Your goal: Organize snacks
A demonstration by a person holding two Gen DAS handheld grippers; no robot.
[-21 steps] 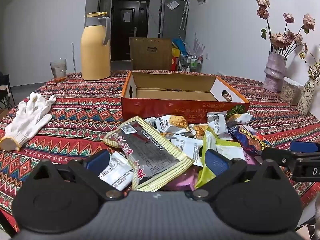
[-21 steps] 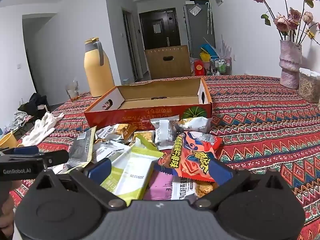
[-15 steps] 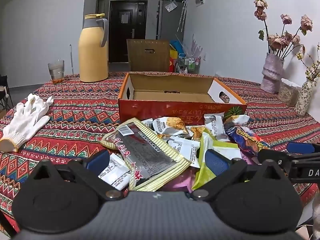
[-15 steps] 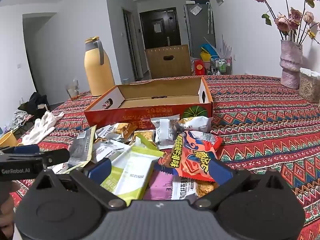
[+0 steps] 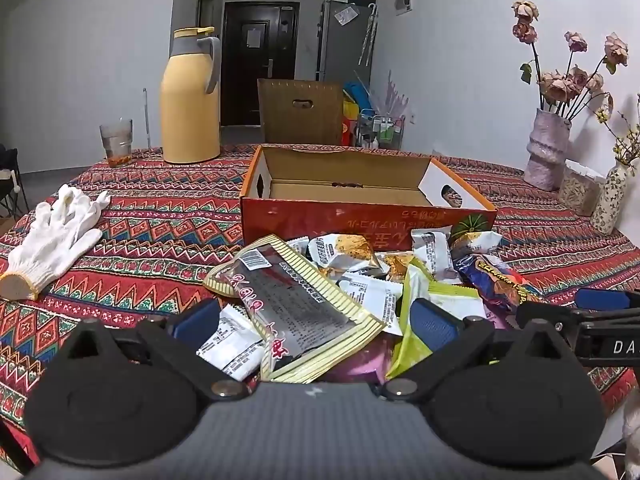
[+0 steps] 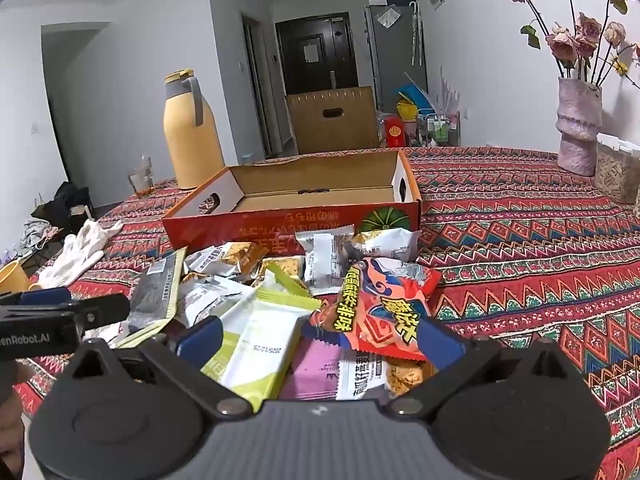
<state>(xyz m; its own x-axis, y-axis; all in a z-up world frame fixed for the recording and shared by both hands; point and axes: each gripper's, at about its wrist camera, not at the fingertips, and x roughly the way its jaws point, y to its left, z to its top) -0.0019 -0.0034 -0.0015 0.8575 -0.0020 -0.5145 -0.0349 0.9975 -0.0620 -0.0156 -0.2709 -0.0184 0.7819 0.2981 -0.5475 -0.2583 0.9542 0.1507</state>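
Note:
A pile of snack packets lies on the patterned tablecloth in front of an open orange cardboard box, also in the right wrist view. My left gripper is open, its fingers either side of a large grey and yellow-striped packet. My right gripper is open over a green and white packet and a red-orange packet. The box looks empty inside. Each gripper shows at the edge of the other's view.
A yellow thermos jug and a glass stand at the back left. White gloves lie at the left. Vases with dried flowers and a jar stand at the right. A yellow mug sits far left.
The left gripper has drawn slightly back and up, so the box and pile sit a little lower in its view. The right gripper has barely moved. Both stay open.

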